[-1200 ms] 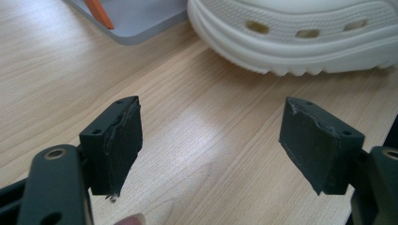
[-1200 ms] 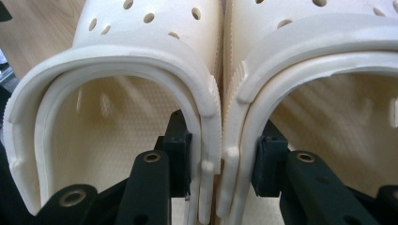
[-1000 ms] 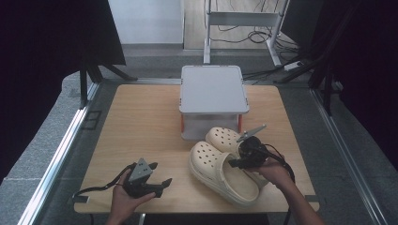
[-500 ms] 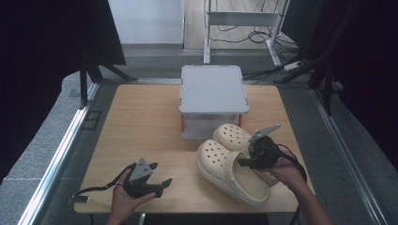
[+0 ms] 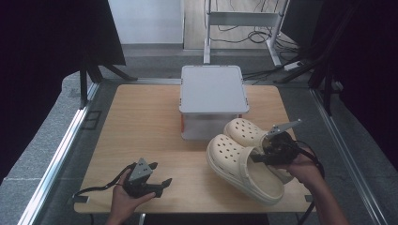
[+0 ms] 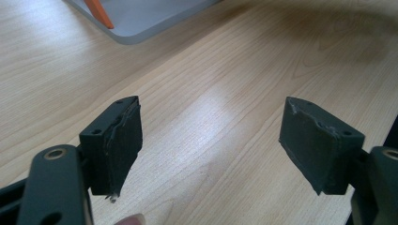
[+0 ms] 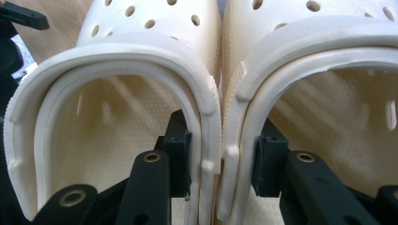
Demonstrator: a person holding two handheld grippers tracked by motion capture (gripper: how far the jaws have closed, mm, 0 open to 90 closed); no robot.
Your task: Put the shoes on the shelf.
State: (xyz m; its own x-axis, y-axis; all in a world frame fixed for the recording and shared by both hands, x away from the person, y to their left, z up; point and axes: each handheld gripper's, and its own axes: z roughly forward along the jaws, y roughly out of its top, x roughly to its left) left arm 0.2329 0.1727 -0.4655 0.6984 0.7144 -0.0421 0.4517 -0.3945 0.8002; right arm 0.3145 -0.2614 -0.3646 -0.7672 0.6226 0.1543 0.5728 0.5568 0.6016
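The right tool (image 7: 220, 176) is closed on a pair of cream clogs (image 5: 244, 157), one jaw inside each shoe, pinching their two adjoining side walls together just behind the heel straps. Compared with a second ago, the pair has shifted toward the right and near edge of the counter (image 5: 141, 131), away from the grey lidded storage box (image 5: 213, 101); in my judgement the clogs are being carried or dragged as one unit, clear of the box. The near clog now reaches close to the counter's front edge. The left tool (image 6: 211, 140) stands wide and empty, low over bare wood at the near left corner, unchanged in position. Whether the soles touch the counter cannot be determined. The far clog's heel is hidden behind the right hand (image 5: 302, 168).
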